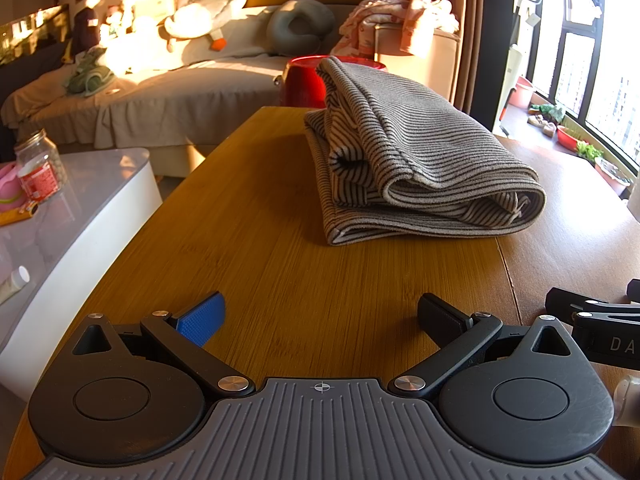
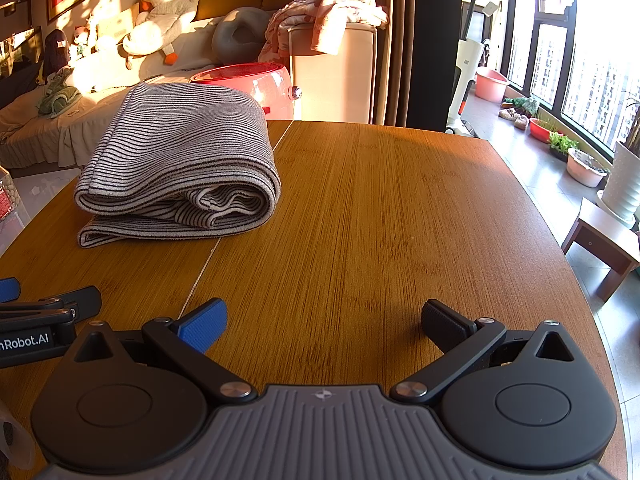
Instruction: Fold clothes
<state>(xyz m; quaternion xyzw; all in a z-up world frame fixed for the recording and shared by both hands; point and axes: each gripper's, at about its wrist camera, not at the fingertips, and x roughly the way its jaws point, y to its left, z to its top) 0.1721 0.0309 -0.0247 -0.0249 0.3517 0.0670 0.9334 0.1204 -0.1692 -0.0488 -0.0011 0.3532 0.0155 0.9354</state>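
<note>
A grey-and-black striped garment (image 1: 420,160) lies folded in a thick bundle on the wooden table (image 1: 260,240), ahead of both grippers. In the right wrist view it lies (image 2: 180,160) at the far left of the table (image 2: 380,220). My left gripper (image 1: 320,314) is open and empty above the table's near part, well short of the garment. My right gripper (image 2: 324,320) is open and empty, beside the left one; its side shows in the left wrist view (image 1: 592,320), and the left gripper's side shows in the right wrist view (image 2: 44,312).
A white side table (image 1: 80,208) with a jar (image 1: 38,164) stands left. A red tub (image 2: 256,84) sits behind the table, with a sofa (image 1: 180,92) holding plush toys and a clothes-covered cabinet (image 2: 332,56) beyond. Windows, plant pots and a stool (image 2: 600,244) are right.
</note>
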